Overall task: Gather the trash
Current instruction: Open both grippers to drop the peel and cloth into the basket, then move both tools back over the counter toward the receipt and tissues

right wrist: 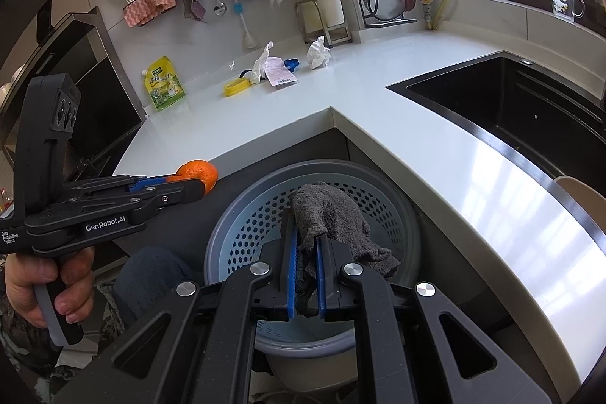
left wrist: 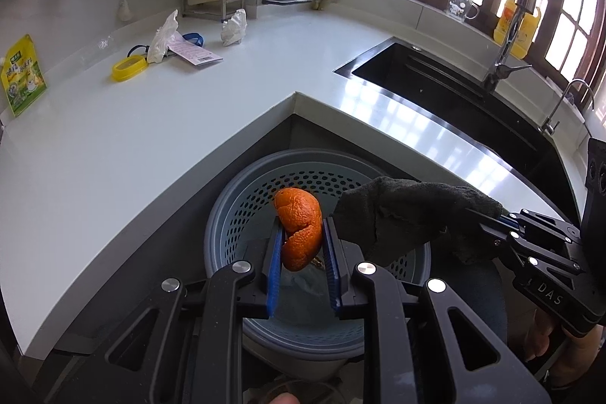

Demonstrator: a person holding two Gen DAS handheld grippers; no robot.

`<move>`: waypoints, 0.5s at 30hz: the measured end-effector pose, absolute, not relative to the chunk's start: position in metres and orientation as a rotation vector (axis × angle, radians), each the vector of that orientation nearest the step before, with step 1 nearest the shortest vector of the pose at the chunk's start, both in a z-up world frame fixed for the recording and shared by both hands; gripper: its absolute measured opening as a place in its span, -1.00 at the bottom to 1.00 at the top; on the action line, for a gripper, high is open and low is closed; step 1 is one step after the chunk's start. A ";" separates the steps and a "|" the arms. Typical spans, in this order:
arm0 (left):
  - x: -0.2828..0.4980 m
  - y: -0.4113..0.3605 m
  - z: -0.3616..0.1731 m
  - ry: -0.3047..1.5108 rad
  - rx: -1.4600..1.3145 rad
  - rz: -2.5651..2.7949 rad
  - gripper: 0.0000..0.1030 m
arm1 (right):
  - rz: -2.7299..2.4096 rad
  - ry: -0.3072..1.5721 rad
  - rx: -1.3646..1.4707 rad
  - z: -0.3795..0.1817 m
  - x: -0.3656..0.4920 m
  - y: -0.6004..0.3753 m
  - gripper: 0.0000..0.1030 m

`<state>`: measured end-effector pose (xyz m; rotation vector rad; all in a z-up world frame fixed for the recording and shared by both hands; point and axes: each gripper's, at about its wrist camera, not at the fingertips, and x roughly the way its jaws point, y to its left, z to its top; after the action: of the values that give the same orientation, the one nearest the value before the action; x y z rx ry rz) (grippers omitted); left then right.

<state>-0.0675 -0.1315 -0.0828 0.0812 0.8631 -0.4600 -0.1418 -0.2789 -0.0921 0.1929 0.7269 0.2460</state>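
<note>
My left gripper (left wrist: pixel 302 231) is shut on an orange peel (left wrist: pixel 299 226), held over the perforated grey-blue bin (left wrist: pixel 235 214) that stands below the counter's inner corner. In the right wrist view the same peel (right wrist: pixel 199 173) shows at the left gripper's (right wrist: pixel 197 186) tip, left of the bin (right wrist: pixel 397 199). My right gripper (right wrist: pixel 306 241) is shut on a dark grey rag (right wrist: pixel 329 211), which hangs above the bin's opening. In the left wrist view the rag (left wrist: pixel 409 211) sits just right of the peel, with the right gripper (left wrist: pixel 473 214) coming in from the right.
On the white counter (left wrist: pixel 151 124) lie a yellow lid (left wrist: pixel 128 67), a crumpled plastic wrapper with a label (left wrist: pixel 170 42), a crumpled paper ball (left wrist: pixel 234 27) and a yellow-green pouch (left wrist: pixel 22 74). A black sink (left wrist: pixel 435 78) with a tap is at the right.
</note>
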 end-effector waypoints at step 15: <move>-0.047 -0.125 -0.093 0.907 0.018 -0.449 0.78 | 0.199 0.743 0.163 -0.098 -0.132 -0.278 -0.18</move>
<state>-0.0473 -0.1247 -0.0930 0.0175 0.9074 -0.4493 -0.1323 -0.2777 -0.0979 0.1635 0.7426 0.1989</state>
